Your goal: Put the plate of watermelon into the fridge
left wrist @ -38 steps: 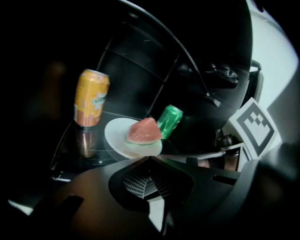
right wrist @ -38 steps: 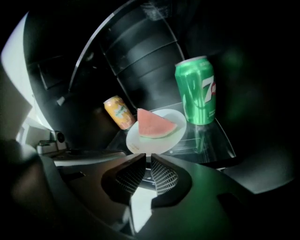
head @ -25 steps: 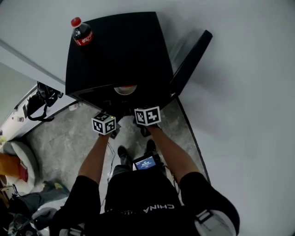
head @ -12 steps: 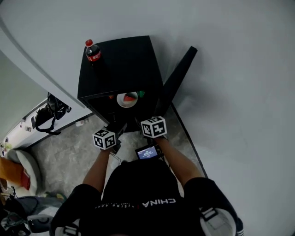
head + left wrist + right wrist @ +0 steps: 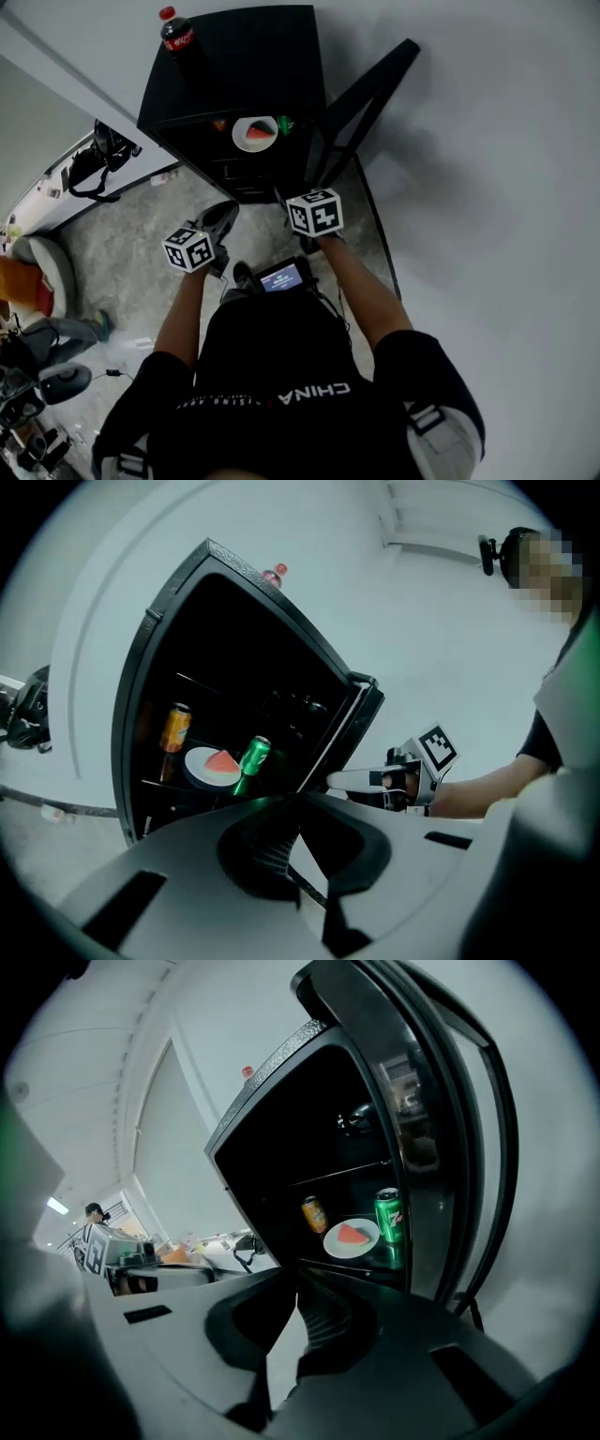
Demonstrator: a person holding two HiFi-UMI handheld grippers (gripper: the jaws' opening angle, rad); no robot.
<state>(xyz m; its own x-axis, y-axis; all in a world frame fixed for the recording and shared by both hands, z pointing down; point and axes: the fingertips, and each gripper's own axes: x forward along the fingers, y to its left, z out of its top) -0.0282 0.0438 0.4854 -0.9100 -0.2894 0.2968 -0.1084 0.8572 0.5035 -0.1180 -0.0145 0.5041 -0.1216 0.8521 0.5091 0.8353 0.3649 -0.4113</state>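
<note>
The white plate (image 5: pixel 255 132) with a red watermelon wedge (image 5: pixel 259 132) rests on a shelf inside the open black fridge (image 5: pixel 253 56). It sits between an orange can (image 5: pixel 218 125) and a green can (image 5: pixel 285 124). The left gripper view shows the plate (image 5: pixel 212 767) at lower left, and the right gripper view shows the plate (image 5: pixel 352 1238) at centre right. My left gripper (image 5: pixel 225 214) and right gripper (image 5: pixel 289 199) hang in front of the fridge, apart from the plate. Both look open, with nothing between the jaws.
The fridge door (image 5: pixel 361 103) stands swung out to the right, close to my right gripper. A cola bottle (image 5: pixel 176 33) stands on the fridge top. A black bag (image 5: pixel 89 169) lies on a white bench at left. A grey wall (image 5: pixel 487 187) runs along the right.
Both grippers have drawn back from the fridge opening toward the person. The plate stays on the shelf, now fully in sight.
</note>
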